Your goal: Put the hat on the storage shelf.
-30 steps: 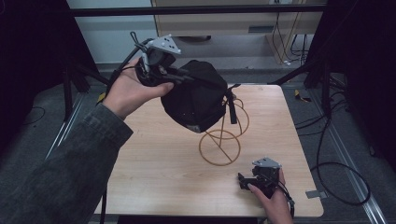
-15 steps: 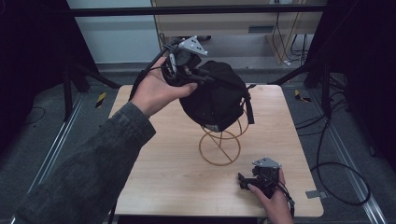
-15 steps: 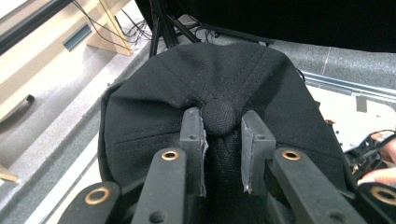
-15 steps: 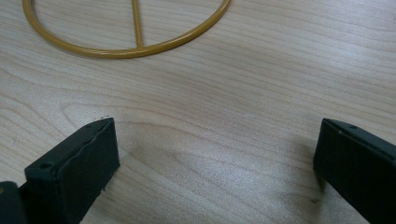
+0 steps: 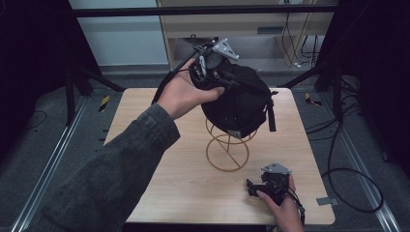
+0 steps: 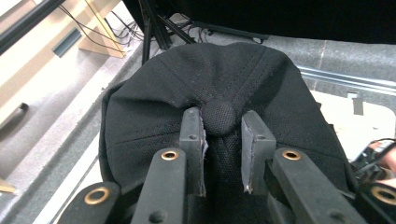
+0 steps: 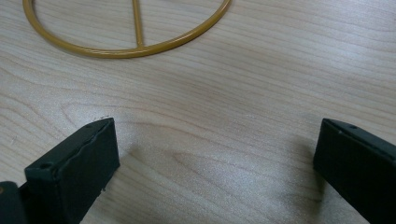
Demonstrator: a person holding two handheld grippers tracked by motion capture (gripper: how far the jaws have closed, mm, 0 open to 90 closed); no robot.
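While the right hand-held gripper (image 5: 256, 187) rests wide open on the table (image 5: 145, 140), the left hand-held gripper (image 6: 223, 154) pinches the black cap (image 6: 205, 84) by its top button (image 6: 219, 116).

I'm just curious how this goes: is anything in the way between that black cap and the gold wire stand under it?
Nothing visible is. The left gripper is shut on the cap at its top button, and the cap hangs right over the stand. The right gripper rests open on the table, off to the side.
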